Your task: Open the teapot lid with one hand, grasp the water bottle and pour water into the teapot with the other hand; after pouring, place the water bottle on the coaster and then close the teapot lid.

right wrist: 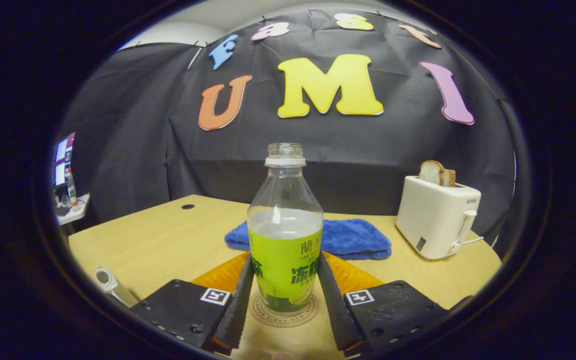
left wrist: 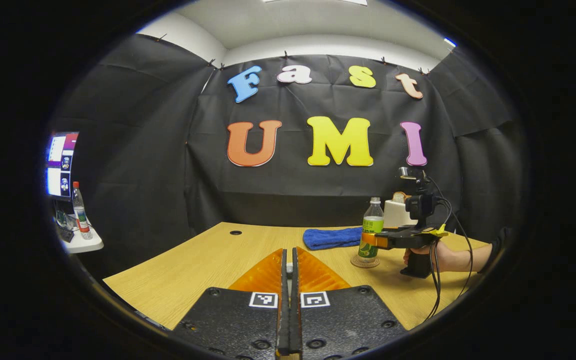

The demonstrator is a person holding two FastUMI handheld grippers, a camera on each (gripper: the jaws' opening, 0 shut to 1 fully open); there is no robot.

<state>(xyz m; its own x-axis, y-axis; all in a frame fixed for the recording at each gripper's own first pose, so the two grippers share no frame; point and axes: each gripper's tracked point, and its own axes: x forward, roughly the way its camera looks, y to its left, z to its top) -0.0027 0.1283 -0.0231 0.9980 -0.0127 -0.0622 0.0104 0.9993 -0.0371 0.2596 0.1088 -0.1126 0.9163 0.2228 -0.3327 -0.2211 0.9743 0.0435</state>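
Observation:
The uncapped water bottle, green-labelled and about half full, stands upright on the round coaster on the wooden table. My right gripper is level with the label, one finger pressed on each side of it. In the left gripper view the bottle, the coaster and the right gripper show at the far right, with a hand on the gripper's handle. My left gripper hangs over the table's near side, shut on a small pale thing I cannot identify.
A folded blue cloth lies behind the bottle. A white toaster holding bread stands at the back right. A small white object sits at the table's near left. A side table with a screen stands off to the left.

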